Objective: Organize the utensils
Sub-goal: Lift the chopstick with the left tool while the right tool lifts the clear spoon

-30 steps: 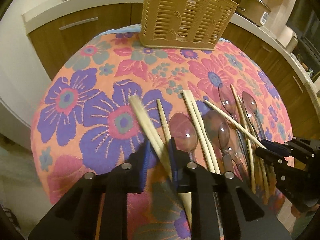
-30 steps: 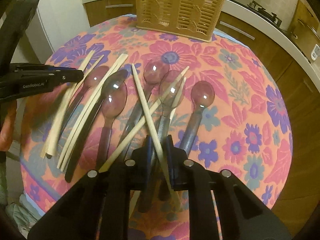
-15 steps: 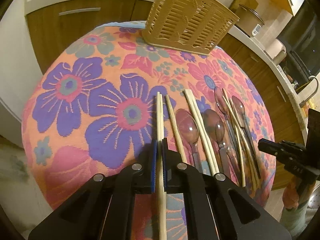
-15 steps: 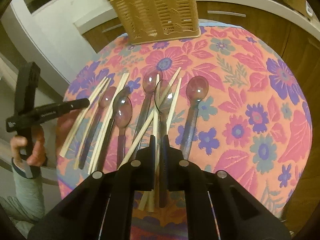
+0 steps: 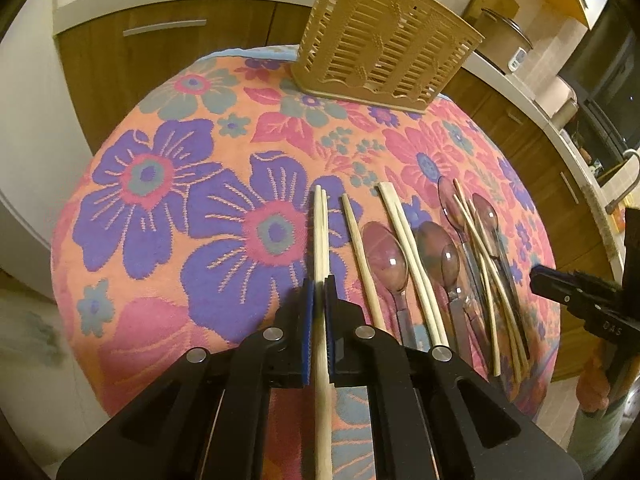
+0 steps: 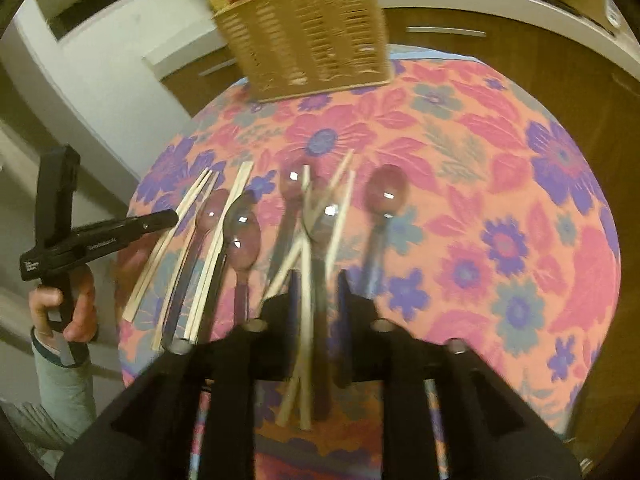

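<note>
- The left gripper is clenched on a pair of chopsticks at the near left of the round table. Their long axis runs near to far, tips pointing away toward the slotted basket at the far edge.
- The right gripper has its jaws parted. One pale chopstick runs near to far between them, but motion blur hides whether either pad touches it.
- The left wrist view is sharp. To the right of the held pair it shows a single chopstick, then a clear pink spoon, then another pair of chopsticks, all lying roughly parallel with bowls and tips toward the far side.
- Farther right in that view, more spoons and chopsticks lie crossed over one another in a loose heap. The black nose of the right gripper shows at the right edge.
- The right wrist view alone shows the person's left hand on its tool handle, off the table's left edge, and a lone spoon lying apart at the right of the group.
- A floral tablecloth covers the table. Wooden cabinet fronts under a white counter stand behind it.
- In the right wrist view the basket is smeared by blur, and crossed chopsticks overlie the spoons just ahead of the fingers.
</note>
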The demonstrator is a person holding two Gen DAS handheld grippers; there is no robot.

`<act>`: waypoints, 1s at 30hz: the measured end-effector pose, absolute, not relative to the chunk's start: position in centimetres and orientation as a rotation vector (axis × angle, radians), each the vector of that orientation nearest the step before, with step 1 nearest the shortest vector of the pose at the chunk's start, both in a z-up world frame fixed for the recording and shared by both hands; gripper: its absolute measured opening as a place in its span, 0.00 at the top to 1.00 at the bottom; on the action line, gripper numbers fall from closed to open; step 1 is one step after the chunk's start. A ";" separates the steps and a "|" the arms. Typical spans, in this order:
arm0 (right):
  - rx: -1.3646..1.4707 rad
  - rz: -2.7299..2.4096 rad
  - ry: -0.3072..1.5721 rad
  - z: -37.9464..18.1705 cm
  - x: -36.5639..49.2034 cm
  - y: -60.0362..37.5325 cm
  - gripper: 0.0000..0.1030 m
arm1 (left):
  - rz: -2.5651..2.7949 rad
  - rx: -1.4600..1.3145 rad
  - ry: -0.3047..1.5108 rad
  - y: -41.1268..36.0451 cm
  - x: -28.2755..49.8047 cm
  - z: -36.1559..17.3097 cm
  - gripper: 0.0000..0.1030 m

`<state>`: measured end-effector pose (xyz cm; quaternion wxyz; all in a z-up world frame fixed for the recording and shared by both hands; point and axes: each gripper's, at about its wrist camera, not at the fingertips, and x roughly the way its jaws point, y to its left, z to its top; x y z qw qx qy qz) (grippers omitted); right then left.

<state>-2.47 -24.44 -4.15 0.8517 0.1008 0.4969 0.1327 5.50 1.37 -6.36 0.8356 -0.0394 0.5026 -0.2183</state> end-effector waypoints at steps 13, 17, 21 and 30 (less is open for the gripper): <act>0.175 0.135 1.229 -6.6 1.6 -25.4 0.69 | -0.477 0.158 1.082 -0.8 5.5 -5.8 0.76; 0.104 0.090 1.311 -6.5 4.1 -24.0 0.69 | -0.472 0.263 1.106 -2.3 6.4 -5.8 0.76; 0.022 0.061 1.354 -6.5 5.8 -23.1 0.89 | -0.461 0.380 1.098 -3.9 6.4 -6.0 0.82; 0.066 0.134 1.228 -3.7 5.7 -23.6 0.90 | -0.538 0.184 0.971 -2.4 7.2 -2.5 0.91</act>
